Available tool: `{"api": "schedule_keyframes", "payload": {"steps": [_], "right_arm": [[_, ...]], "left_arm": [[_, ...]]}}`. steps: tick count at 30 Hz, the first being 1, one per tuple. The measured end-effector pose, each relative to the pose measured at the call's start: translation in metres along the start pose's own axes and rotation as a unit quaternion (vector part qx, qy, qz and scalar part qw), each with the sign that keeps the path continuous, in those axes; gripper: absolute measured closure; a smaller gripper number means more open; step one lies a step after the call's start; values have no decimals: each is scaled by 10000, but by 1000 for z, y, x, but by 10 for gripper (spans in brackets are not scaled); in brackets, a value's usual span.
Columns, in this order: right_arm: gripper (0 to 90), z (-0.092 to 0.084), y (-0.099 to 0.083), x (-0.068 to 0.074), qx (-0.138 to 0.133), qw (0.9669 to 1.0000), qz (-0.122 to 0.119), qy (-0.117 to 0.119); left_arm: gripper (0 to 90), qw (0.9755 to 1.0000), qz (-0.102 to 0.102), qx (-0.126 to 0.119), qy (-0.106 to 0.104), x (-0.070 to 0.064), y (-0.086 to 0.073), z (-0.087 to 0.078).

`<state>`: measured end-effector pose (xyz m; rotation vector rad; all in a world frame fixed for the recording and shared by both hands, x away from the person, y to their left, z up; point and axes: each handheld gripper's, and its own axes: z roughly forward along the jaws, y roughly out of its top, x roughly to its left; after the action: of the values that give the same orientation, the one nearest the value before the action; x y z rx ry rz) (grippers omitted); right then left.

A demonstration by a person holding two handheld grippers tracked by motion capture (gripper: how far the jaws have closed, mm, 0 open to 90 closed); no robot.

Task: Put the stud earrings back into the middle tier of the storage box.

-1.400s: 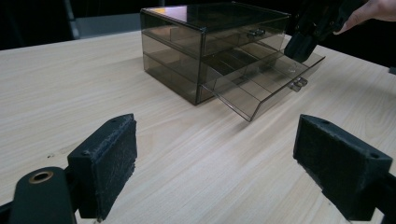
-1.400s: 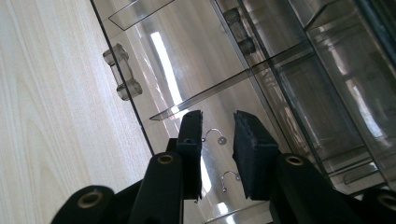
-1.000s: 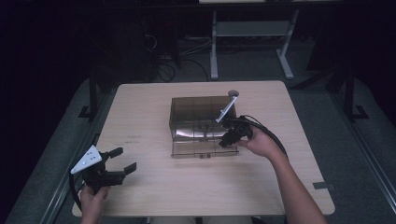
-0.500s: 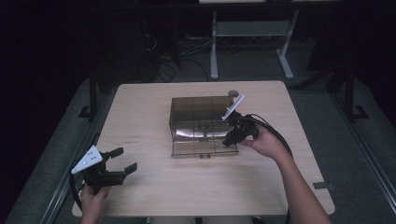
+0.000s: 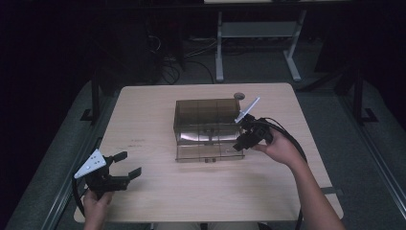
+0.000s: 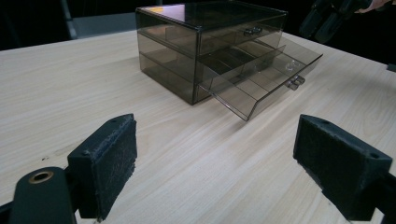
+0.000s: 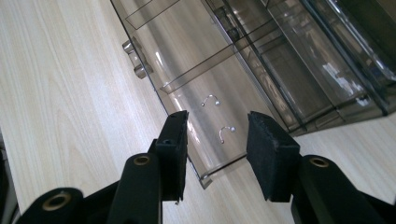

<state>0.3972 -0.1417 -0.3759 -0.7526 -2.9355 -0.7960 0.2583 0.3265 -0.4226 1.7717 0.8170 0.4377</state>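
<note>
A smoky clear drawer box (image 5: 206,112) stands mid-table with its bottom drawer (image 5: 208,152) pulled out toward me. My right gripper (image 5: 241,136) hovers over the drawer's right end. Its jaws have just been opening and now stand apart with nothing between the pads. In the right gripper view my right gripper (image 7: 217,140) looks down on two small silver hooks (image 7: 211,99) lying in the drawer (image 7: 196,70). My left gripper (image 5: 128,164) rests open near the front left of the table; the left gripper view has it (image 6: 215,168) facing the box (image 6: 210,28) and drawer knob (image 6: 295,82).
A round cable hole (image 5: 238,96) sits in the tabletop (image 5: 143,110) behind the box. Bare wood lies between the left gripper and the box. Beyond the far edge stand a metal frame (image 5: 258,31) and floor cables (image 5: 165,67).
The right gripper has drifted a little to the right and upward from the drawer, and its jaws stand wider. The left gripper and the drawer have stayed where they were.
</note>
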Motion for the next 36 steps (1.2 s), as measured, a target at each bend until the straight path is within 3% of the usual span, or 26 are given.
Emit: {"api": "schedule_keyframes", "payload": {"steps": [20,27,36], "right_arm": [[544,-16,-30,4,-149,9998,120,-110],[535,-18,-44,7,-157,9995,265,-109],[521,-22,-60,13,-199,9994,235,-138]], "left_arm": [[129,10000,14,45,-4,0,0,1],[129,10000,11,38,-1,-1,0,1],[129,10000,5,37,1,-1,-1,1]]}}
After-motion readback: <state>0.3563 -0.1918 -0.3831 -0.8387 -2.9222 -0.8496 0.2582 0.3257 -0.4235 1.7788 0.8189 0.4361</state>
